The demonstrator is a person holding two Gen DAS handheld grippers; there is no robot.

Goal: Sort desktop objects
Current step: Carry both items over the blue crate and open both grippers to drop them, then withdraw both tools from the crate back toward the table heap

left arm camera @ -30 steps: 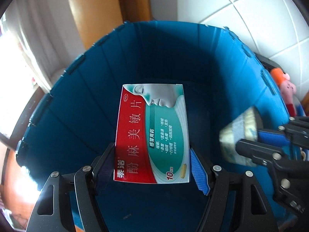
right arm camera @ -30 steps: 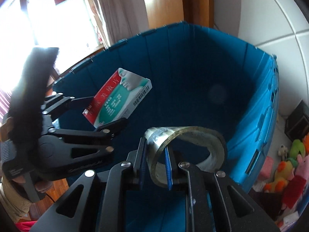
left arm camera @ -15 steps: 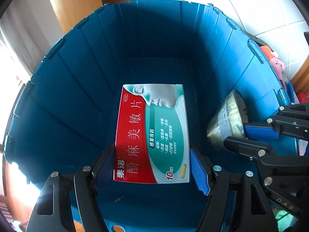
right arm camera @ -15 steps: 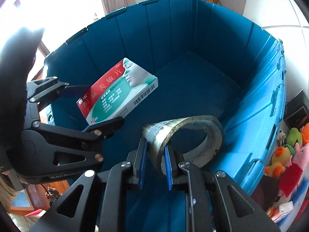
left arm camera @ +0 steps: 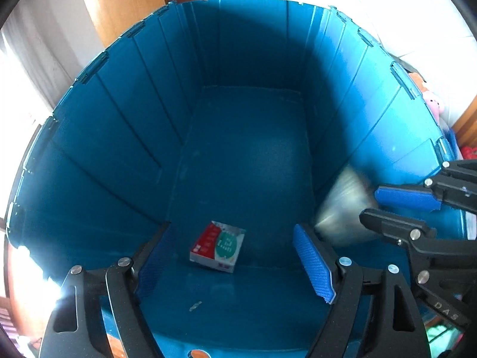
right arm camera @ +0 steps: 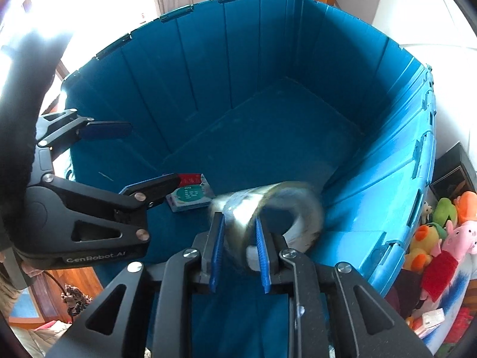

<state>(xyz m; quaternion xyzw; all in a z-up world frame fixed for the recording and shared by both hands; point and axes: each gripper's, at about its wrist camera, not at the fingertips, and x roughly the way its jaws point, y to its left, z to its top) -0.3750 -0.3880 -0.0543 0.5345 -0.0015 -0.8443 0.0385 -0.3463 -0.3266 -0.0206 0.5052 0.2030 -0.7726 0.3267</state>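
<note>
Two things are going into the big blue bin (left arm camera: pixel 119 137) right now, one from each hand. This is the drop step of the sorting job.

The left gripper (left arm camera: pixel 235 256) hangs over the bin and points down into it. Its fingers (left arm camera: pixel 313 259) are opening wide, and nothing is between them. The box (left arm camera: pixel 217 249) lies flat on the bin floor, far below the gap between those fingers and well apart from them. It has a red part and a green part. From the right wrist view, the box (right arm camera: pixel 190 194) sits just past the tip of the left gripper's near finger. So the left hand's part looks done.

The right gripper (right arm camera: pixel 238 256) also points down into the bin. Its fingers (right arm camera: pixel 262 256) are just starting to open. The tape roll (right arm camera: pixel 268 208) has its near wall between them, and the rest of the ring sticks out past the tips. The roll looks blurry, so I think it is slipping or shaking. I cannot tell for sure if the pads press on it at this moment.

Next, I think the right fingers need to open more so the roll can fall to the floor of the bin. It should land beside the box, not on the rim. Then both hands can lift out and go for more things to sort.
</note>
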